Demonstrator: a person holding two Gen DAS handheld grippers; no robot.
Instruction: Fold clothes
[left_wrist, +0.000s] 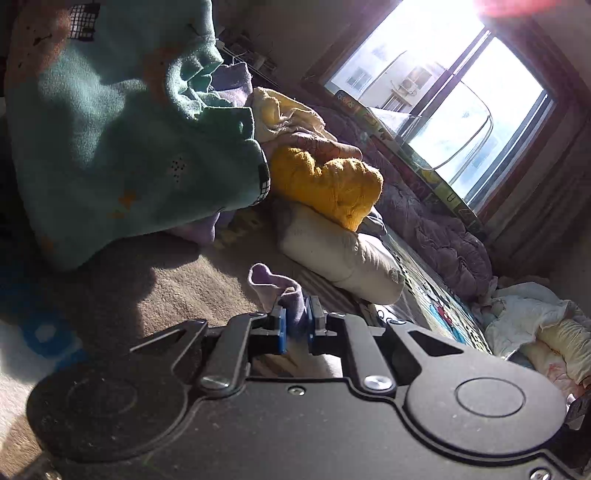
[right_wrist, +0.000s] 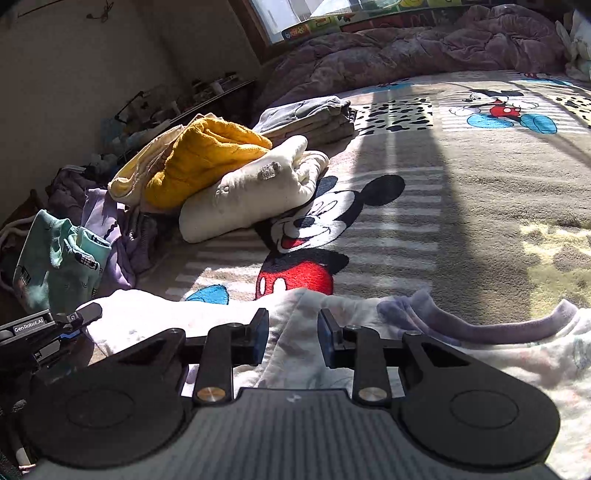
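Your left gripper (left_wrist: 296, 325) has its blue-padded fingers (left_wrist: 281, 330) pinched nearly closed on a lilac cuff (left_wrist: 275, 286) of the white top (right_wrist: 480, 354), which pokes up just past the tips. Your right gripper (right_wrist: 291, 336) has its fingers (right_wrist: 261, 334) parted, and a raised fold of that same top lies in the gap without being clamped. The top is spread flat across the near edge of the bed, its lilac collar (right_wrist: 476, 325) to the right of the right fingers.

Beyond both sets of fingers lies a plush blanket (right_wrist: 424, 221) printed with cartoon mice, black spots and pale stripes, partly in bright sun, partly in shadow. Ahead and left of the right fingers sit a cream bundle (right_wrist: 258, 192) and a mustard knit (right_wrist: 207, 155), with a folded grey stack (right_wrist: 314, 114) further back. A mint fleece garment (left_wrist: 122, 122) hangs close above and left of the left fingers.

Farther off, a crumpled purple quilt (right_wrist: 406, 48) runs along the wall beneath a sunlit window (left_wrist: 443, 92), and a cluttered shelf (right_wrist: 207, 96) stands against the far left wall.

The only writing you can read is "GenRobot.AI" on the label (right_wrist: 28, 326) of the left gripper, at the right camera's lower left.
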